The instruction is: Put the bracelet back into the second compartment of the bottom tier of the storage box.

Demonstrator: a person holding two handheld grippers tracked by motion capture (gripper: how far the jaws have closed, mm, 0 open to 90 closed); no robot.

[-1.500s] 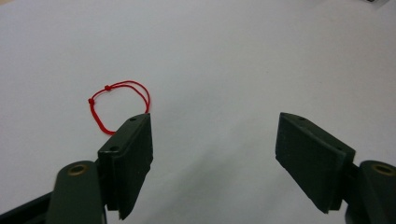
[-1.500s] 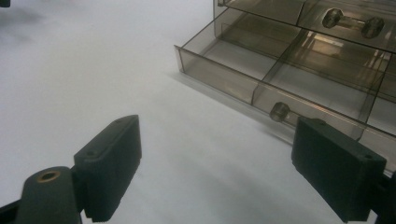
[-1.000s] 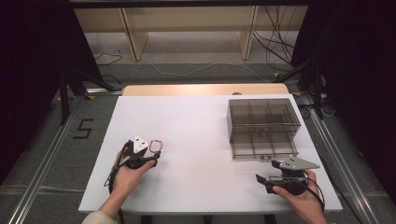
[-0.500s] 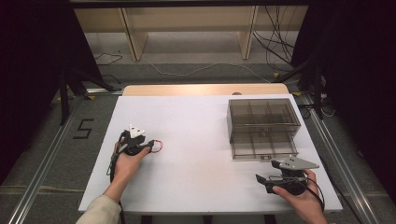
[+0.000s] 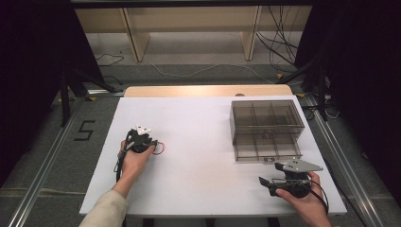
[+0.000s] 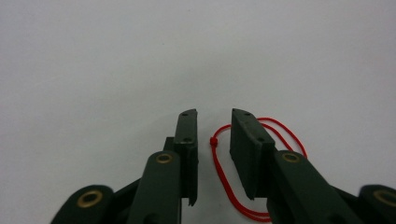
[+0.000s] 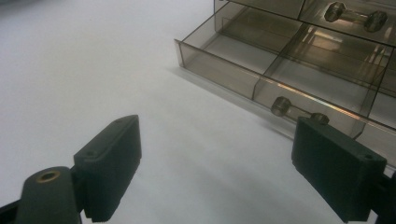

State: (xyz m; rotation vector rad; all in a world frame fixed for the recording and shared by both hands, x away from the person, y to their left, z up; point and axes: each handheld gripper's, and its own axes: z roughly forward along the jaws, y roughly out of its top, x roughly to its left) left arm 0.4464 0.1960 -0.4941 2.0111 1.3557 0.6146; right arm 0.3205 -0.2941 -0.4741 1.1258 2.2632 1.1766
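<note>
While the person's two hands rested over the white table point(image 5: 203, 142), the scene stood like this:

Left gripper: the left gripper point(image 6: 214, 126) sat low over the table at its left side, its jaws just having been closing and now narrow but not meeting; a gap showed between the pads in the left gripper view.

Red cord loop: the red cord loop point(image 6: 219, 163) lay flat on the table, one strand with its small knot running through the gap between the jaws, the rest curving out around the pad seen on the right in that view. The pads did not press on the strand, so the loop was not gripped.

Loop in the high view: the red cord loop point(image 5: 159, 148) showed just beside the left gripper point(image 5: 152, 145), toward the table's middle.

Left hand: the left hand point(image 5: 135, 158) wrapped the gripper's body, with a pale sleeve point(image 5: 101, 213) at the table's near edge.

Right gripper: the right gripper point(image 7: 219, 163) was spread wide and held nothing, bare table between its jaws; in the high view the right gripper point(image 5: 265, 181) hovered near the table's front right corner.

Drawer box: the smoky clear drawer box point(image 5: 267, 123) stood at the right, its lower drawer point(image 7: 261, 74) pulled out, well apart from the loop.

Drawer handle: a small bar handle point(image 7: 299, 111) sat on the drawer front, just beyond the right gripper.
</note>
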